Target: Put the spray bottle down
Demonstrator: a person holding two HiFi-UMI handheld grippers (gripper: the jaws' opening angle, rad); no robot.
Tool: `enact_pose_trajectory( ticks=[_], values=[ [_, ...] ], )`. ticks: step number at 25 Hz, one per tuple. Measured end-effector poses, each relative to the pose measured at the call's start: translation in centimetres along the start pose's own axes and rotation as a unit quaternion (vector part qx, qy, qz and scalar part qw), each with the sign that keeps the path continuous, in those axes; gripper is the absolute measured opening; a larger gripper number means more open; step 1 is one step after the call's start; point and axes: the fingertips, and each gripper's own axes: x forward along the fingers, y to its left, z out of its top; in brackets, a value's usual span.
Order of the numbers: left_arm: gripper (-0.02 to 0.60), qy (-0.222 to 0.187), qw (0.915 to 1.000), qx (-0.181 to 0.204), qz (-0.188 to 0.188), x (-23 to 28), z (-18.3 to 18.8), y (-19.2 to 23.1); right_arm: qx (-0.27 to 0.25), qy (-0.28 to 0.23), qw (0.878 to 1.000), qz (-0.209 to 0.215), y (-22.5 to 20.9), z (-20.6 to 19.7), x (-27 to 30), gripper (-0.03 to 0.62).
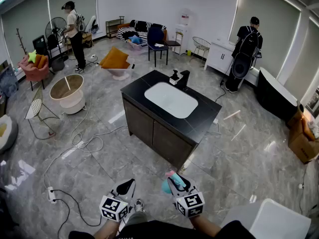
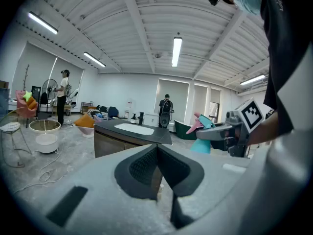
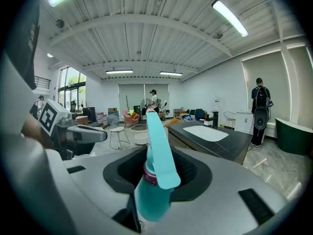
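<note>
While poised low and well short of the cabinet, gripped a teal plastic spray bottle (image 3: 152,192) with a pink collar in the right tongs (image 3: 157,166), roughly half closed about its neck. Stood upright in that grip: body hanging beneath the tongs, trigger head rising above them, long axis close to vertical with a slight lean. Lay within the right tongs, then, and off to the right of the left tongs (image 2: 157,166), near but not touching. Showed those left tongs pressed fully together with nothing between them. Made the right hand the only one placed to set the bottle down.

Further ahead, found a stretch of grey marble floor (image 1: 239,153), bare straight in front, with loose white cables (image 1: 79,143) and a white power strip (image 1: 51,194) lying off to the left. Beyond that, met the black slab worktop (image 1: 204,126) of a dark cabinet, with a white rounded basin (image 1: 171,99) sunk in the middle and a black faucet (image 1: 183,78) and small black dispenser (image 1: 174,76) at the far edge. Left only narrow bare margins round the basin, seemingly widest at the near right corner. Judged that corner the likeliest landing spot, calling for an approach over the open floor and a base-first descent, well in from the edge to avoid tipping off.
</note>
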Motion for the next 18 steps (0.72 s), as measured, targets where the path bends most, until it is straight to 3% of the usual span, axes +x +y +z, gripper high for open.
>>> enact_pose_trajectory(
  ticks=[7, 18],
  values=[
    [0.011, 0.001, 0.9999, -0.008, -0.008, 0.9, 0.2, 2.4, 0.031, -0.009, 0.999, 0.006, 0.2, 0.8, 2.5, 0.143],
    [0.011, -0.008, 0.9993, 0.01, -0.034, 5.1, 3.2, 12.4, 0.038, -0.028, 0.998, -0.029, -0.3, 4.6, 12.5, 0.143]
  ],
)
